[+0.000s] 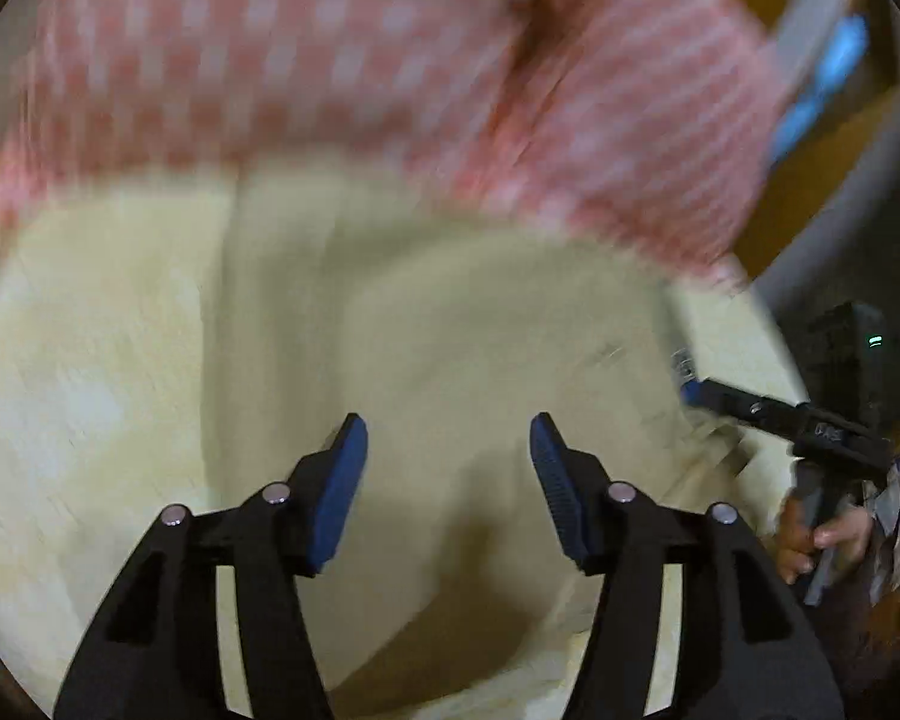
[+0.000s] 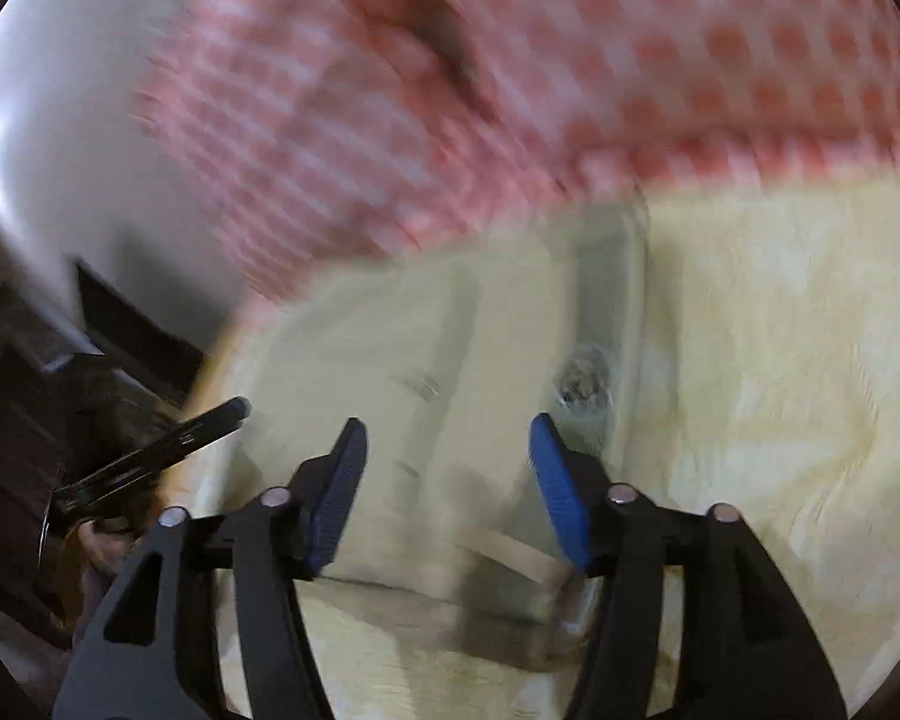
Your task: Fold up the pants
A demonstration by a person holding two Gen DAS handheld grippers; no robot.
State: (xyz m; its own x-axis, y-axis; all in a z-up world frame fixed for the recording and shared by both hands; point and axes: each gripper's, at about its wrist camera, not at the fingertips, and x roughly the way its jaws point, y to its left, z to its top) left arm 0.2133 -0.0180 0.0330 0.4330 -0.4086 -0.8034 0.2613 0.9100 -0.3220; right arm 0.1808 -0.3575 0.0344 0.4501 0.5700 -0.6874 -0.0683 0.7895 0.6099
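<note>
Pants (image 2: 450,360) are lying flat on the yellowish bed sheet (image 2: 780,360), pale khaki, right under both grippers, with the waist end and its button (image 2: 582,387) showing in the right wrist view. Everything's motion-blurred, so take the fine detail with a grain of salt.

We've got the left gripper (image 1: 447,432) spread wide with nothing between the pads, hovering over a smooth stretch of fabric. The right gripper (image 2: 447,435) is just as wide and also holding nothing, sitting over the waistband near the button. Our guess is both are kept wide because we're lining up for a grab, not carrying anything yet, so the fold looks barely begun or between steps.

Edges: a lengthwise crease or leg seam runs up the middle in the left view, and the near hem of the cloth lies just below the right fingers. A red-checked blanket (image 1: 330,60) borders the far side, touching or overlapping the pants' far edge, hard to tell which. Sheet to the right of the waistband looks open, so that's where we'd have room. On the other side the bed ends close by, so less slack there.
</note>
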